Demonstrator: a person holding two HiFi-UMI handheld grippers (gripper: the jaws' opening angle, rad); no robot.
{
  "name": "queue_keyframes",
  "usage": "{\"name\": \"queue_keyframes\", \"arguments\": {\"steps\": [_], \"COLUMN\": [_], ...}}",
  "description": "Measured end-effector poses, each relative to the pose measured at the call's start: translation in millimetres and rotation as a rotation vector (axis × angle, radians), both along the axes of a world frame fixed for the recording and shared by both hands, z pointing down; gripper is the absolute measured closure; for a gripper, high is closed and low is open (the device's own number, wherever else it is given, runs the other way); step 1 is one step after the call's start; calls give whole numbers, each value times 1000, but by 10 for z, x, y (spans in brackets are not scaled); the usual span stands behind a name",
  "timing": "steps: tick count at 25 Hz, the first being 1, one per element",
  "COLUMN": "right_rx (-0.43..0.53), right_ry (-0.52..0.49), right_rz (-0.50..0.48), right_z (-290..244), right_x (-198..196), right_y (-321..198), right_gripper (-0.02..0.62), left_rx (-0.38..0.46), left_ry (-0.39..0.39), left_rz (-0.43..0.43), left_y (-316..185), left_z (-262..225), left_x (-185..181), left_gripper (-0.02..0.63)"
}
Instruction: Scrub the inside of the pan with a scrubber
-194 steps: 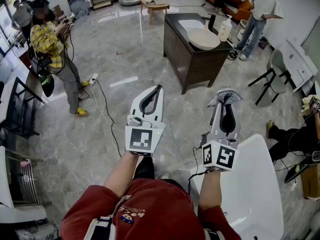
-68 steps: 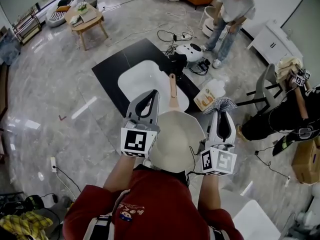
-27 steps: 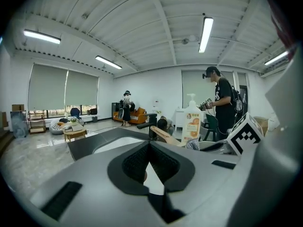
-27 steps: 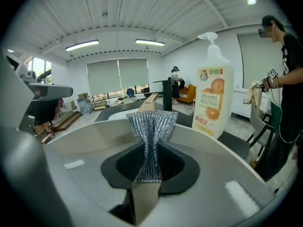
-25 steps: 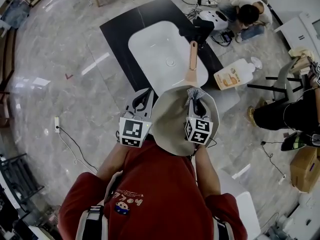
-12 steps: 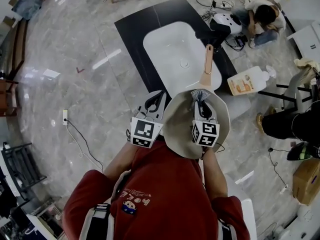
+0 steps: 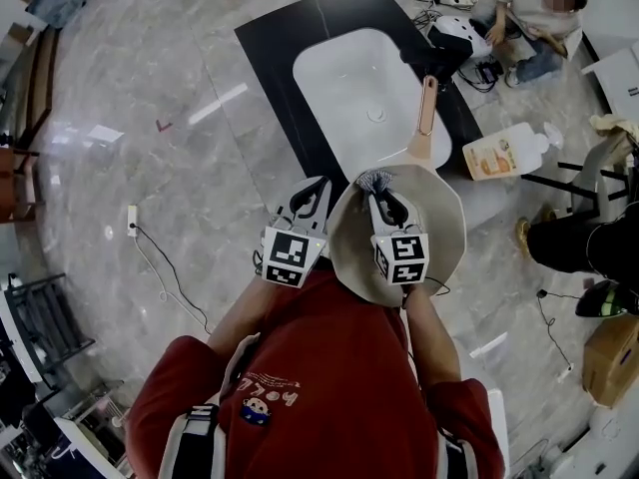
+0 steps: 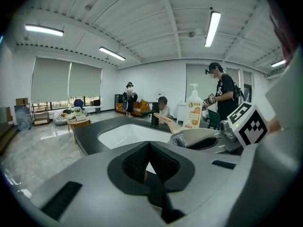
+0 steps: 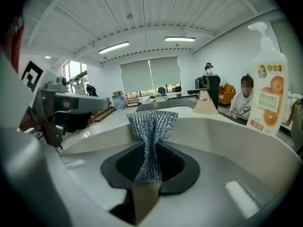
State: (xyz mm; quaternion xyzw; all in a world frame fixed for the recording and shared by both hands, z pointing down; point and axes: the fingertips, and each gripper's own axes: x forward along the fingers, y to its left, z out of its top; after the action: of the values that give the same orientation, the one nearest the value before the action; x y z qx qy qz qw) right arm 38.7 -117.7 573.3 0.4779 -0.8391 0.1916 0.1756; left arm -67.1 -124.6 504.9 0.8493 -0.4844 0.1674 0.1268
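Pinching a silvery mesh scrubber (image 9: 150, 126), the right gripper (image 9: 147, 151) has its jaws clamped on the lower half of the pad, so that the top fans out above the tips. In the head view this gripper lies over the beige pan (image 7: 444, 233), well inside its rim. The scrubber sits at the pan's 12 o'clock edge, just short of where the wooden handle (image 7: 427, 118) begins; whether the mesh touches the pan wall cannot be told. The handle runs off toward 12 o'clock, along the right-hand edge of the white basin (image 7: 344, 78) set in a black counter (image 7: 268, 48). Seen from the right gripper view, the pan curves round the jaws on both sides, its far wall directly behind the fanned mesh and the handle rising past it at 1 o'clock. The left gripper (image 7: 316, 188) hangs just outside the pan at its 9 o'clock side, beside the rim. In the left gripper view its jaws are pressed together with nothing between them, and the pan and scrubber show at 2 o'clock from the tips. A soap bottle (image 7: 504, 153) with an orange label stands at 2 o'clock of the pan, near the counter's corner, and a person (image 7: 539, 8) crouches on the floor (image 7: 150, 168) beyond the counter at 1 o'clock
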Motion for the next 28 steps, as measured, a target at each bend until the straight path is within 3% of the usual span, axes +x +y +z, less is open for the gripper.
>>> {"name": "queue_keyframes", "arguments": {"steps": [7, 17, 28], "right_rx": [-28, -135, -277], "right_ry": [-52, -81, -32], "right_rz": [-90, -410, -673], "right_z": [-11, -26, 10], "right_x": [-141, -509, -521], "right_y": [109, 656, 1103], "right_gripper": [502, 502, 502], "left_rx": [-3, -4, -2], "left_ry": [6, 14, 15], "left_rz": [-18, -20, 1], "left_y": [72, 172, 202], "left_z": [15, 13, 20], "left_x": [-66, -110, -41], "left_gripper": [600, 601, 601]}}
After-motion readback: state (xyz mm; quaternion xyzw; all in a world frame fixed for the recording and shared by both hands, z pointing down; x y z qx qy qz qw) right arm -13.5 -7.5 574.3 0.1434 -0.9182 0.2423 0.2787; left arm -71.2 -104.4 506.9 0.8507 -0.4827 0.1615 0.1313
